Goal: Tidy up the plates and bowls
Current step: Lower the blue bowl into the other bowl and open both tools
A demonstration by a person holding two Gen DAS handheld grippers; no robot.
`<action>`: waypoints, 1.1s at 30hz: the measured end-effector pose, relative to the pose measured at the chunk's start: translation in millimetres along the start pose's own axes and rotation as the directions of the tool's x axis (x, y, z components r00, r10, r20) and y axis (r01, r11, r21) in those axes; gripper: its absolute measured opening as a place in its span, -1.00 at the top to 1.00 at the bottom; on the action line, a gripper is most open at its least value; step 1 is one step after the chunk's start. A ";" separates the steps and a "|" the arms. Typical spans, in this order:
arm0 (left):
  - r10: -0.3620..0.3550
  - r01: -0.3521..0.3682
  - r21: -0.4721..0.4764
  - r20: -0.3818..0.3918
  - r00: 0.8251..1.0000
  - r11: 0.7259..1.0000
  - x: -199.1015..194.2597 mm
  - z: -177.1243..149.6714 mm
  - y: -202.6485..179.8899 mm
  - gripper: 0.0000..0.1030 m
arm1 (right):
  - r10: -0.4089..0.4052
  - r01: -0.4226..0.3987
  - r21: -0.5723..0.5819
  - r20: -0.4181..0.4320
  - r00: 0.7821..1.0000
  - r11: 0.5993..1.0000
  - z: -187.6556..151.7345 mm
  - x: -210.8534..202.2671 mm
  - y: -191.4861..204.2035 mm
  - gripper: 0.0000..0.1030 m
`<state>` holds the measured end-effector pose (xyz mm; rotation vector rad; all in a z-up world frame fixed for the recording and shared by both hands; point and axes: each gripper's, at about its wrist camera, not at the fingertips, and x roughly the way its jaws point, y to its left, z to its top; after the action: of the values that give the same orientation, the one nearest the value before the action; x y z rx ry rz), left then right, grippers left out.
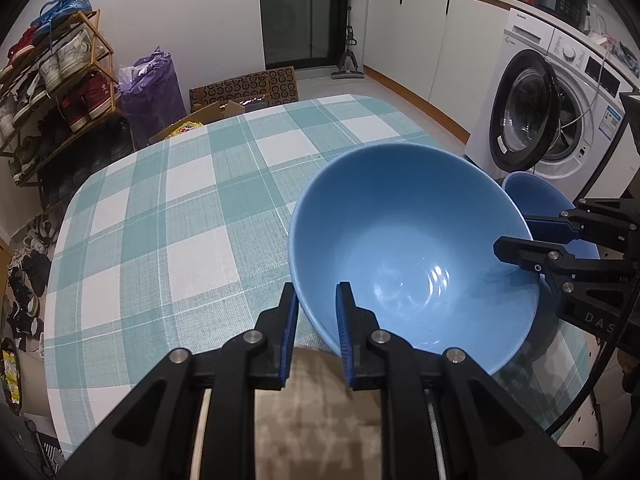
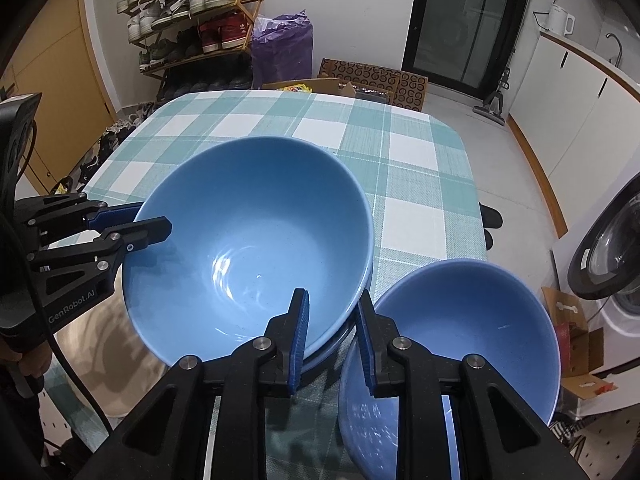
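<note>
Gripping big bowl [image 2: 248, 240] rim from opposite sides, left gripper [image 1: 316, 332] and right gripper [image 2: 332, 332] both clamped tight; small bowl [image 2: 460, 340] sat just right.

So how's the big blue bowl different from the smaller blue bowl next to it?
The big bowl is wider than the smaller bowl. Both grippers clamp the big bowl's rim, the left gripper on one side and the right gripper opposite; the smaller bowl has no pads on it. The big bowl seems to sit on another blue piece, while the smaller one rests on the checked tablecloth. Both are plain blue, empty and upright.
</note>
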<state>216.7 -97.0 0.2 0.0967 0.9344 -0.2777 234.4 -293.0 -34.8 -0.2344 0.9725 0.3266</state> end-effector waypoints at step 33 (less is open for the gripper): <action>-0.124 0.133 -0.092 0.093 0.988 0.987 -32.4 -3.1 13.7 -1.00 | 0.087 -0.095 0.044 0.164 0.983 0.994 -10.6 -47.7 -13.9 -0.98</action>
<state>199.8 -77.0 23.8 -0.0656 0.8673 -0.3526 206.5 -317.4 0.0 -0.1144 0.8315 0.3980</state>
